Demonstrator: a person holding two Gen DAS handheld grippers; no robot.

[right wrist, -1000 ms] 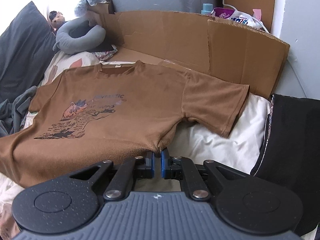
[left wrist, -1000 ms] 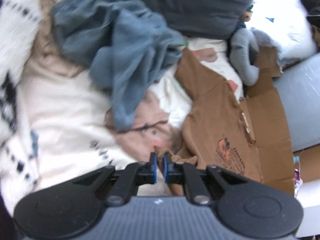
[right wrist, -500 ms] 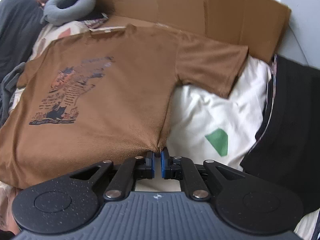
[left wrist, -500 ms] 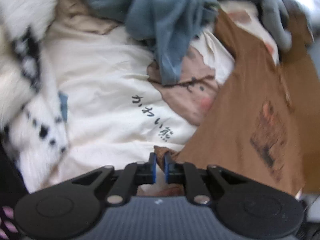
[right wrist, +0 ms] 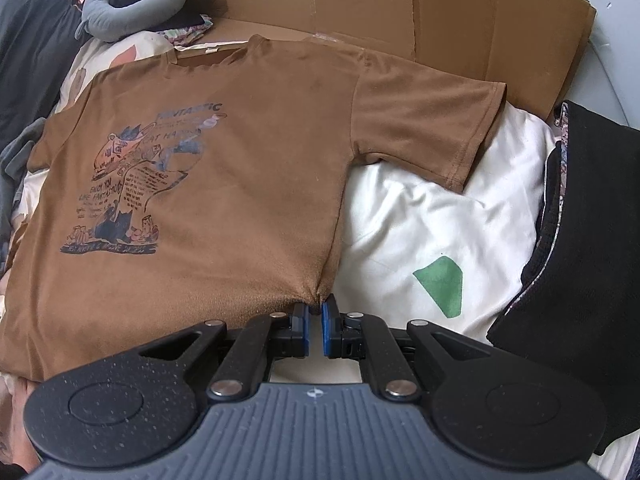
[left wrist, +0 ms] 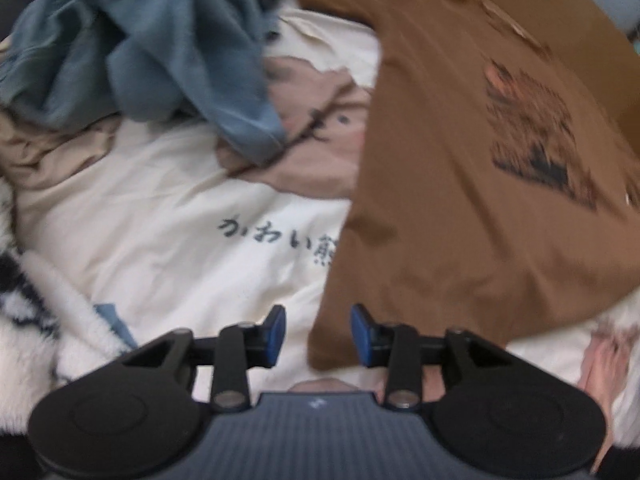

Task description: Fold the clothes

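A brown T-shirt (right wrist: 240, 168) with a dark printed picture lies spread front-up on the bed, collar toward the cardboard. My right gripper (right wrist: 315, 312) is shut on its bottom hem corner, where the cloth bunches between the blue pads. In the left wrist view the same brown T-shirt (left wrist: 460, 168) lies flat, and its other hem corner rests between the pads of my left gripper (left wrist: 318, 332). Those jaws are opening and the pads stand clear of the cloth.
A heap of blue-grey clothes (left wrist: 160, 40) lies on a cream bedspread (left wrist: 168, 208) with dark lettering. Flattened cardboard (right wrist: 400, 12) lines the far side. A grey neck pillow (right wrist: 132, 4), a black garment (right wrist: 580, 240) at right and a fluffy white blanket (left wrist: 36, 320) border the shirt.
My left gripper has let go of the shirt's hem corner and its jaws have parted, after rolling and sinking toward the bed. The right gripper has lowered with the hem held; the shirt now lies flat.
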